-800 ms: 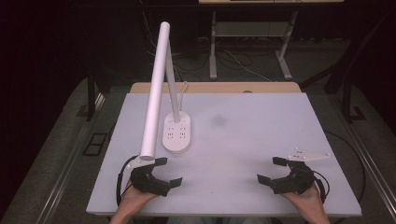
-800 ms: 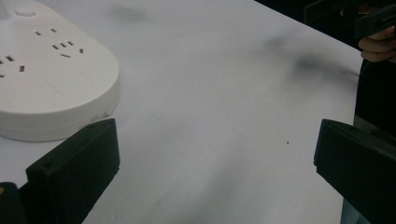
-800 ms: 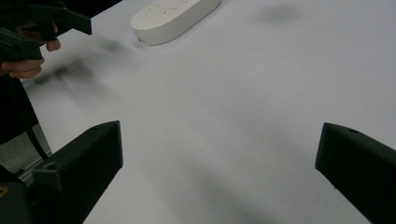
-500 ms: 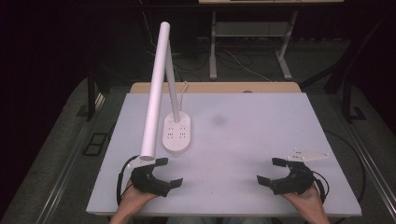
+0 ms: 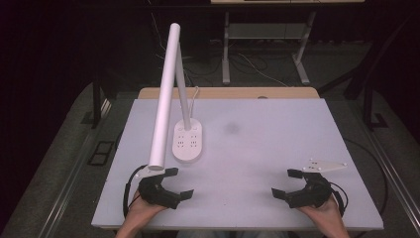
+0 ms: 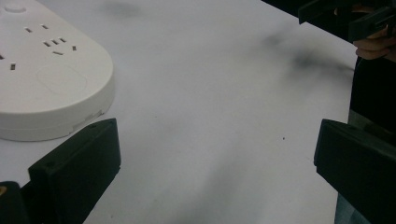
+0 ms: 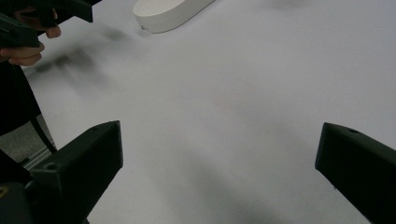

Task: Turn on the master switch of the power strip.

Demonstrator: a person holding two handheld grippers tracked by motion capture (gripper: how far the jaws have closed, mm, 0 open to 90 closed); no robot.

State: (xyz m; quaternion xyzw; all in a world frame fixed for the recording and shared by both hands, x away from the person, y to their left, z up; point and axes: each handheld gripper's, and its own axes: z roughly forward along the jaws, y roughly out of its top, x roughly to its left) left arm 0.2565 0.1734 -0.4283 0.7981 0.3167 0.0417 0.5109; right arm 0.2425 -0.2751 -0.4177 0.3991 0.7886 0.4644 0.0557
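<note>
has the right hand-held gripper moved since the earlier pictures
No. The right hand-held gripper sits at the same spot near the table front edge, same gap from the lamp base.

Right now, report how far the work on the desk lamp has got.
Nothing looks done: the desk lamp stands untouched on the table, its light bar tilted over the base. In hand: nothing. The left gripper rests open at the near edge, closest to the lamp base; the right gripper rests open, apart at the right. Left: probably the whole job, starting with a reach to the lamp.
</note>
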